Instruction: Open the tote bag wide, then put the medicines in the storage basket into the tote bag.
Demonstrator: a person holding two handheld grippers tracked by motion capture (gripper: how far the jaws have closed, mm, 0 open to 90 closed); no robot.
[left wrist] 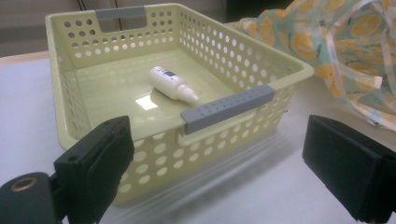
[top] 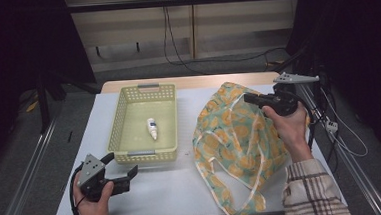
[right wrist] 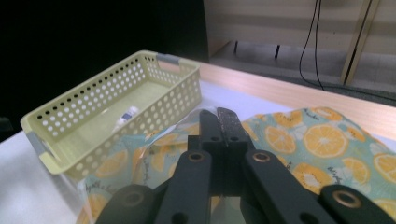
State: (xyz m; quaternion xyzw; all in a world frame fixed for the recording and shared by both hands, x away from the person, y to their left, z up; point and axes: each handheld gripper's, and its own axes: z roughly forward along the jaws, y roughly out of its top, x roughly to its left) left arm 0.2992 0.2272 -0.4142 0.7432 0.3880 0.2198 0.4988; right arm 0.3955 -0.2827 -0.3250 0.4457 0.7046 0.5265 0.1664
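Observation:
A pale yellow perforated basket [top: 117,123] [left wrist: 280,70] stands on the left half of the table, with a small white bottle [top: 152,128] [left wrist: 172,84] lying in it. My left gripper [top: 124,162] [left wrist: 222,140] is open just before the basket's near wall, with nothing between its jaws. A cloth bag printed with orange slices [top: 238,139] [right wrist: 322,140] lies bunched on the right half. My right gripper [top: 248,98] [right wrist: 219,116] is shut at the bag's raised upper rim, apparently pinching the fabric.
The white table [top: 183,188] has bare room between the basket and the bag and along its front edge. A wooden strip [top: 192,81] runs along the far edge. Cables [top: 340,138] hang off the right side near a dark frame.

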